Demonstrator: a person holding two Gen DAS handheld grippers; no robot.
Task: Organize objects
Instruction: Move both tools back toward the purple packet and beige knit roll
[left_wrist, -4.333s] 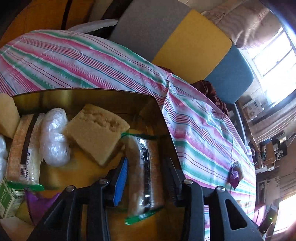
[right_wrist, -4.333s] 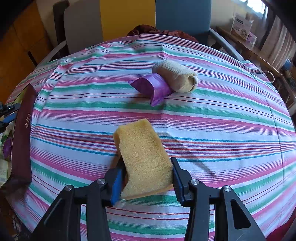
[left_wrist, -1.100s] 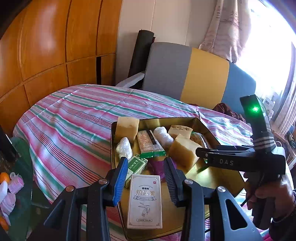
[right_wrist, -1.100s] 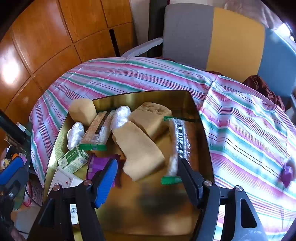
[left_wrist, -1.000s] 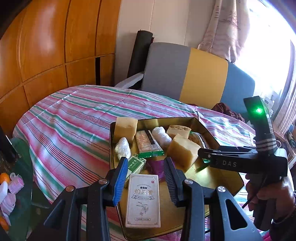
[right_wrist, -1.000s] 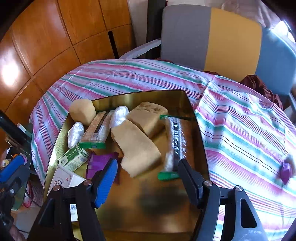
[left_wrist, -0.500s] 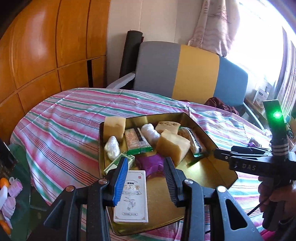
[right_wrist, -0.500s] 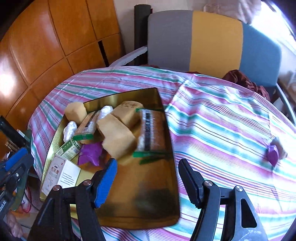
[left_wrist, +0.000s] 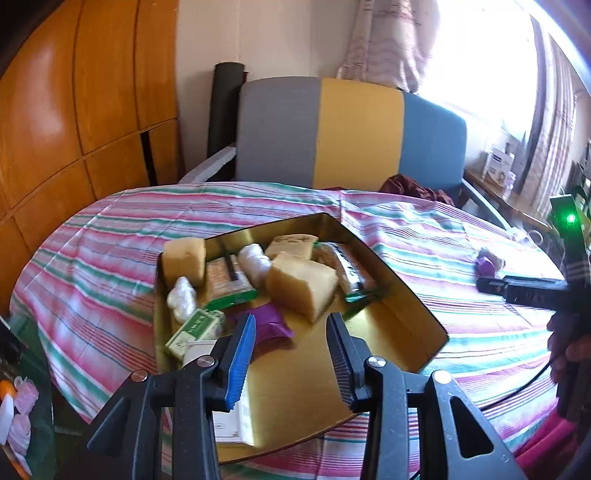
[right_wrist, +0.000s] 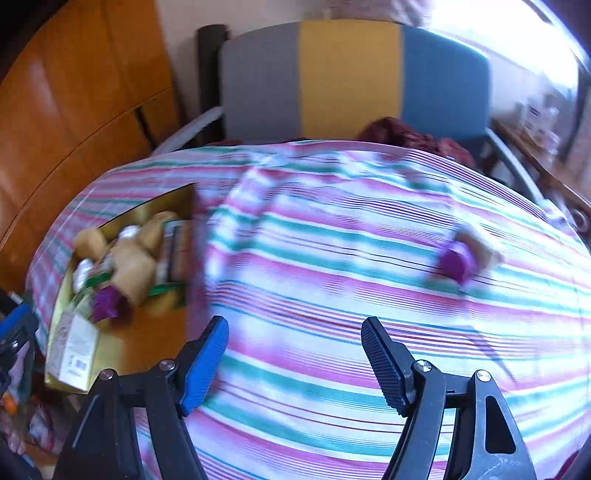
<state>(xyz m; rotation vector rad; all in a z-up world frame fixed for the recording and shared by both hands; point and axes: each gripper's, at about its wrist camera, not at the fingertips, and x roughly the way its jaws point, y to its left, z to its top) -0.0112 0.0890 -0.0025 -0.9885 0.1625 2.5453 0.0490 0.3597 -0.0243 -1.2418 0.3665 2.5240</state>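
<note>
A gold tray (left_wrist: 406, 295) on the striped tablecloth holds yellow sponge blocks (left_wrist: 301, 284), wrapped packets, a purple packet (left_wrist: 267, 325) and small boxes. My left gripper (left_wrist: 291, 350) hovers over the tray's near end, open, with nothing between its fingers. My right gripper (right_wrist: 293, 339) is over bare cloth to the right of the tray (right_wrist: 122, 354); its jaws are opening and hold nothing. Far right on the cloth lies another purple packet (right_wrist: 456, 264) against a tan item (right_wrist: 482, 249). That packet (left_wrist: 484, 264) also shows in the left wrist view.
A chair with a grey, yellow and blue back (left_wrist: 351, 133) stands behind the table, with a dark red cloth (left_wrist: 417, 188) on its seat. Wooden panels (left_wrist: 74, 110) line the left wall. A person's hand (left_wrist: 569, 347) grips the right tool's handle.
My right gripper has left the sponge in the tray and swung right over the cloth, with its jaws wider. The left wrist view has shifted a little; its jaws are unchanged.
</note>
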